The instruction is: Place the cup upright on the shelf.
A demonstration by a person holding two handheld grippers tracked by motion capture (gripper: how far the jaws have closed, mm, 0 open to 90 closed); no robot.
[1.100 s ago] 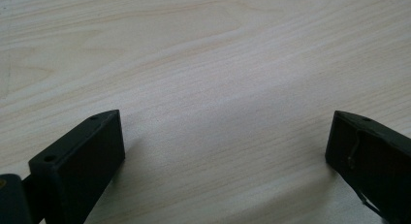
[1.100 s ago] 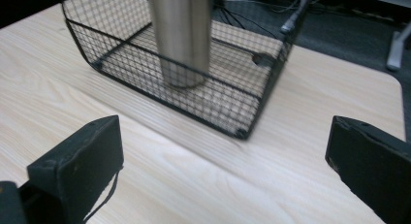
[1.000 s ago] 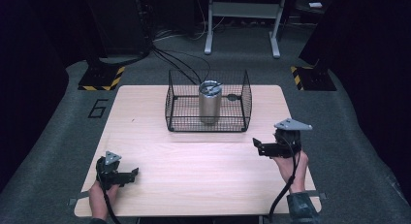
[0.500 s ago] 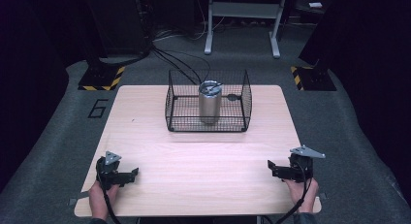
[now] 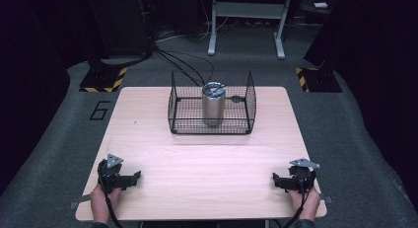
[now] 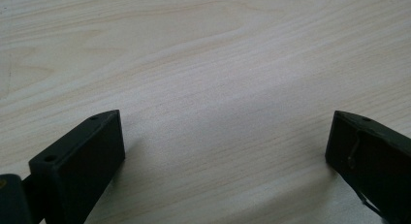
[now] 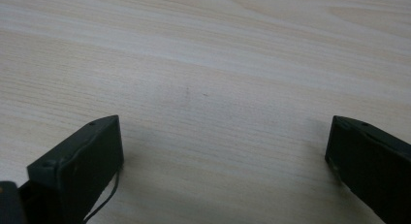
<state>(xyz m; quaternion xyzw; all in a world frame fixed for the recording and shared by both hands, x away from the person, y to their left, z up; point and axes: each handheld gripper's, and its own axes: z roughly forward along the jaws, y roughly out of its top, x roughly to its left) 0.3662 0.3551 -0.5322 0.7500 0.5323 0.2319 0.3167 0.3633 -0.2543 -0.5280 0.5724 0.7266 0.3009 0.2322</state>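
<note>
A steel tumbler (image 5: 213,103) with a lid stands upright inside a black wire basket (image 5: 180,97) at the far middle of the wooden table (image 5: 207,159). My left gripper (image 5: 134,177) rests low at the near left corner, jaws wide apart with bare wood between them (image 6: 225,132). My right gripper (image 5: 276,180) sits at the near right corner, also open over bare wood (image 7: 225,132). Both are far from the basket.
Grey carpet surrounds the table, with a "6" marked on the floor (image 5: 100,110) at the left. Cables (image 5: 182,65) run behind the basket. Yellow-black striped bases (image 5: 101,82) stand at the back left and back right (image 5: 315,79).
My right gripper has come down and back from the mid right of the table to the near right corner. The left gripper has stayed put.
</note>
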